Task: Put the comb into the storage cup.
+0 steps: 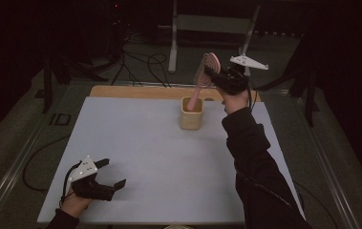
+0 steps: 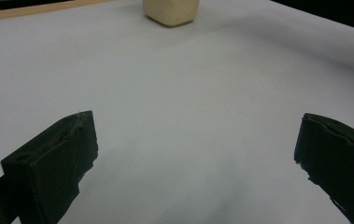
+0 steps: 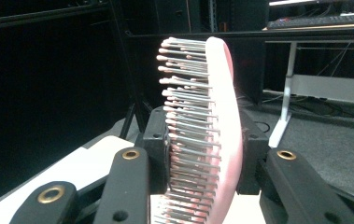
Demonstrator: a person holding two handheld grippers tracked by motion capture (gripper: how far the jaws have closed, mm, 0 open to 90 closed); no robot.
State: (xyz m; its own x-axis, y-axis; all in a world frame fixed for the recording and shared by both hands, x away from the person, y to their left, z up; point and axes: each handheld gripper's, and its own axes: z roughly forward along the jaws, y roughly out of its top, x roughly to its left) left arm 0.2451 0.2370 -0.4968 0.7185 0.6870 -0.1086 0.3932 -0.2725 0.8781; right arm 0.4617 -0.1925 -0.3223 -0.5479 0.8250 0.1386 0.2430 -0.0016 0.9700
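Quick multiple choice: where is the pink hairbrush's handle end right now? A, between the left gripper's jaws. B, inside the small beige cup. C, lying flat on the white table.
B: the hairbrush is clamped at its head by the right gripper, and its handle dips into the beige cup.

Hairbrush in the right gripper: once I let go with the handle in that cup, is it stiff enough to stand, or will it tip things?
The hairbrush looks rigid, likely holding its shape. Held by its head in the right gripper, its handle enters the cup slanted, so it will probably lean on the rim. The small cup might tip.
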